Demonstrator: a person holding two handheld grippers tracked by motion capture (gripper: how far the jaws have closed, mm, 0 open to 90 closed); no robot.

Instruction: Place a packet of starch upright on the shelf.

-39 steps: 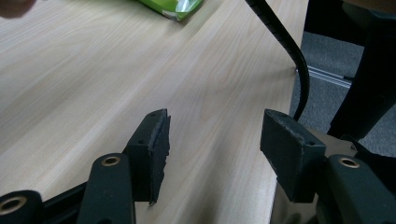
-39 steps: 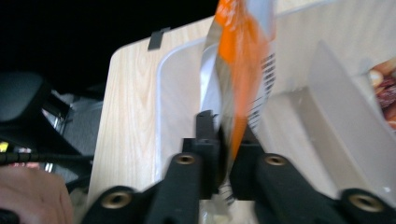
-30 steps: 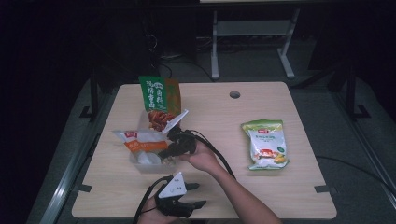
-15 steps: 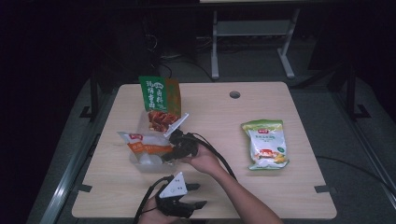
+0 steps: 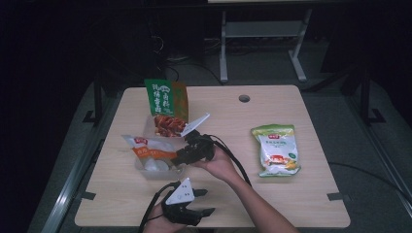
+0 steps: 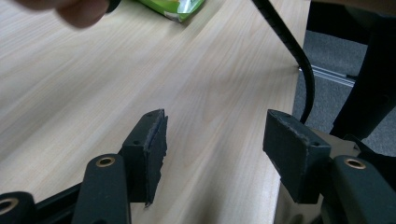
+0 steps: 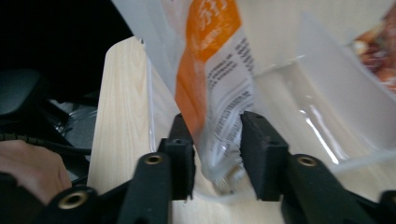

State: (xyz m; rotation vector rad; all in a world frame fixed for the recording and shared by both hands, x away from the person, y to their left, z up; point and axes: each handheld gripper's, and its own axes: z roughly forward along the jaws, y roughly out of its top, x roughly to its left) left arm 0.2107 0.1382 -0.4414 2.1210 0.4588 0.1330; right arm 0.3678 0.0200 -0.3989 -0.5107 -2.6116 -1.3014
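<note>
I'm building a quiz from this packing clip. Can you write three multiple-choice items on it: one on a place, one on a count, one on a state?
1. Where does the green-and-white snack bag lie?
A. In the clear box
B. On the table, right of the box
C. On the floor

2. How many snack packs are there in the high view?
A. Two
B. Four
C. Six

3. How do the left hand-held gripper jaws stand?
A. Apart, holding nothing
B. Clamped on a bag
C. Clamped on a cable

Answers:
1. B, it lies flat on bare wood, apart from the clear box.
2. B, green, red, orange-and-white, green-and-white.
3. A, only the table shows between them.
</note>
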